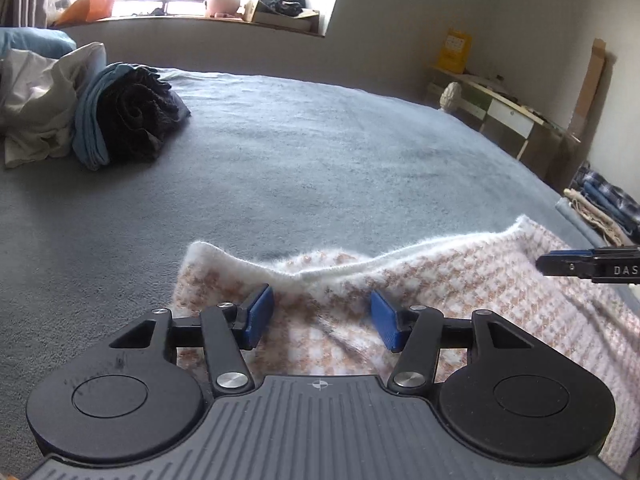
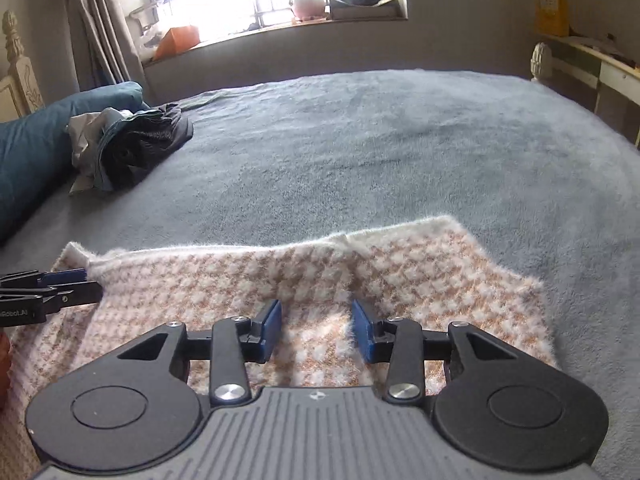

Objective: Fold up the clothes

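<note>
Far left we see a heap of rolled clothes (image 1: 128, 116). Our left gripper (image 1: 322, 322) and right gripper (image 2: 316, 330) hover released over the houndstooth knit (image 2: 420, 276) (white-edged, near side); beyond stretches bare grey bedspread (image 1: 320, 152).

1. A fuzzy white-and-tan houndstooth knitted garment (image 2: 400, 276) lies flat on the near part of a grey plush-covered bed (image 2: 400, 140).
2. The left tool (image 1: 322, 318) hangs over the garment's left part, its pads apart with nothing between them; the right tool (image 2: 316, 328) hangs likewise over the right part.
3. In each wrist view the other tool reaches in from the side, level with the garment's far edge.
4. A heap of rolled dark and pale clothes (image 1: 120, 120) sits at the bed's far left, well apart from the garment.
5. A wide window sill (image 2: 280, 28) runs behind the bed.
6. A pale wooden desk (image 1: 500, 108) stands beyond the bed's right side.
</note>
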The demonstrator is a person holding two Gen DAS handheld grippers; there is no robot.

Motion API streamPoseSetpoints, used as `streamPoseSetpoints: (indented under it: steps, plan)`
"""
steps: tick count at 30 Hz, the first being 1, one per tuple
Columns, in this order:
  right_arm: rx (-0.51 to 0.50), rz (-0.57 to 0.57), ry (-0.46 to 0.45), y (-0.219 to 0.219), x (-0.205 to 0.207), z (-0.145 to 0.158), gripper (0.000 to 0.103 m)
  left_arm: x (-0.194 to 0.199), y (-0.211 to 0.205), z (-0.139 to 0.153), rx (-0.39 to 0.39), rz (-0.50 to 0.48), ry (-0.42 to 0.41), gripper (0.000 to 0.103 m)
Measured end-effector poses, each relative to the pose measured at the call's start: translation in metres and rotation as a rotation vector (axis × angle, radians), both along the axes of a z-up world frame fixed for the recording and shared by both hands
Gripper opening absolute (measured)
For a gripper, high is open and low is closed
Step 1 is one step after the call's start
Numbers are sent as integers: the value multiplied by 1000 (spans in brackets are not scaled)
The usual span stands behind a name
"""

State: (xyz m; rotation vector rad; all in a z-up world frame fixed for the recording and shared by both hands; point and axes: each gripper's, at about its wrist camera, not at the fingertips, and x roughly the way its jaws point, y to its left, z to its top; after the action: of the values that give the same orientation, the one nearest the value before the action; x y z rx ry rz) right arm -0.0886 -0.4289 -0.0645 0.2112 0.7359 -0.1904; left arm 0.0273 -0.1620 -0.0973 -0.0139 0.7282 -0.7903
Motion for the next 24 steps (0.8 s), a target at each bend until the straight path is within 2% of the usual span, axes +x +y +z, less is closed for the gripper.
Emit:
streamPoseSetpoints:
  steps: [4, 7, 9, 12, 15, 17, 19, 24]
  plan:
    - [-32, -58, 1, -12, 6, -2, 38, 12, 10, -5, -83, 49, 62, 53]
    - [-6, -123, -7, -34, 10, -6, 36, 11, 9, -5, -86, 56, 49, 53]
    - [-26, -145, -2, -46, 16, -9, 36, 11, 9, -6, -87, 55, 44, 53]
    - [-55, -206, 57, -69, 26, -23, 35, 14, 9, -8, -107, 55, 61, 53]
    - [29, -327, 75, -98, 20, -30, 36, 16, 11, -10, -119, 54, 74, 53]
    - [183, -392, 40, -117, 5, -32, 36, 16, 11, -10, -117, 51, 73, 54]
    - [244, -428, 27, -124, -4, -31, 35, 16, 10, -10, -115, 50, 73, 54]
    - [221, -464, -2, -120, -29, -3, 35, 15, 10, -7, -111, 53, 80, 54]
